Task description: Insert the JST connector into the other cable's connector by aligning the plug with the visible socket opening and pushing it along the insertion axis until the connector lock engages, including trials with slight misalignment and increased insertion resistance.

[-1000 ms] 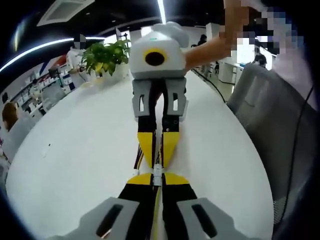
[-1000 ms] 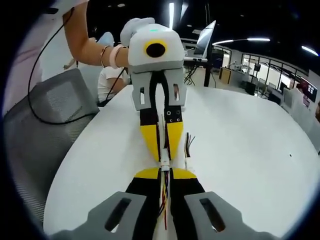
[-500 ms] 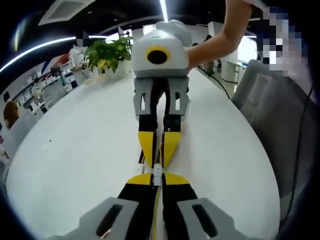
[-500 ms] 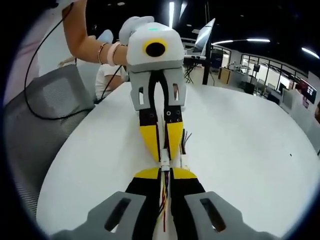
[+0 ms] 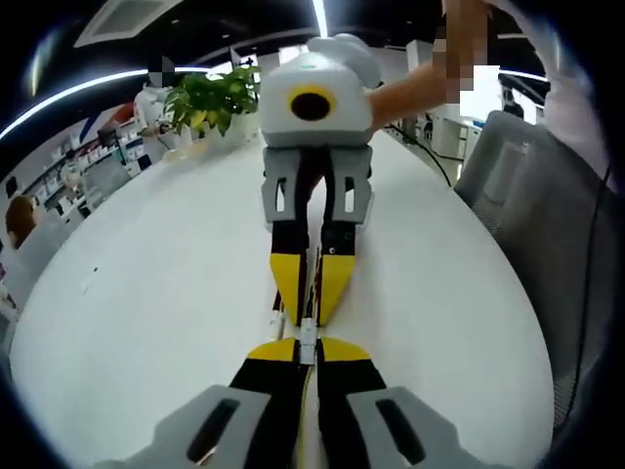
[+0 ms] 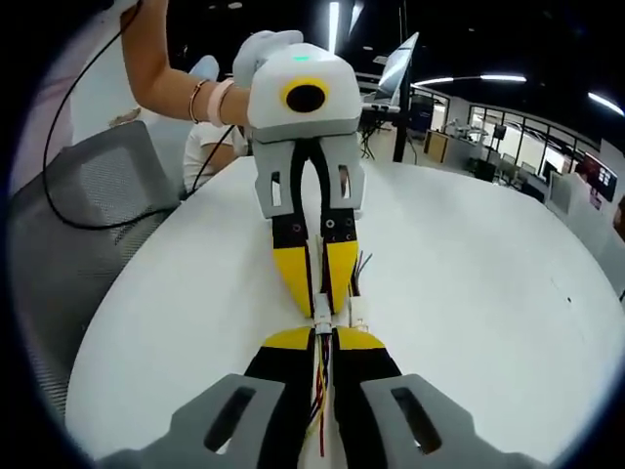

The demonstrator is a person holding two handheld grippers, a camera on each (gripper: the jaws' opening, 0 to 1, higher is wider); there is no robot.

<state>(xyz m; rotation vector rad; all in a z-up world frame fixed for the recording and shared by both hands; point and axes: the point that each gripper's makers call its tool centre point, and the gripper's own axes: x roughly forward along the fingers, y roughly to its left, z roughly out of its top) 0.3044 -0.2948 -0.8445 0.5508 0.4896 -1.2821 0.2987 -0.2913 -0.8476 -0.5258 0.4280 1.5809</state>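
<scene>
In the left gripper view, the left hand-held gripper point(image 5: 307, 350) has its yellow-tipped jaws pressed together on a small white plug point(image 5: 307, 339), which sits right at the tips. The right hand-held gripper point(image 5: 312, 311) faces it from straight ahead, jaws likewise pinched, its yellow tips nearly meeting the left ones at the plug. Thin wires point(image 5: 313, 278) run up between the right gripper's jaws. A person's hand point(image 5: 344, 51) and forearm hold that gripper from behind.

In the right gripper view, the right hand-held gripper point(image 6: 323, 337) is closed on a white socket point(image 6: 323, 325), with red and yellow wires point(image 6: 319, 383) trailing back between its black jaw bodies. The left hand-held gripper point(image 6: 318, 305) meets it tip to tip, closed on its own connector, so the two white pieces touch end to end; whether the lock has caught cannot be told. A gloved hand point(image 6: 262, 51) with a bracelet on the wrist holds the left gripper.

Just beside the meeting tips, a spare connector point(image 6: 362, 313) with short dark leads lies on the white tabletop point(image 6: 469, 293).

Farther out, a potted plant point(image 5: 208, 105) stands at the tabletop's point(image 5: 146, 283) far end, and a grey mesh chair point(image 6: 78, 225) with a black cable draped over it sits at the tabletop's edge. An office with ceiling lights lies beyond.
</scene>
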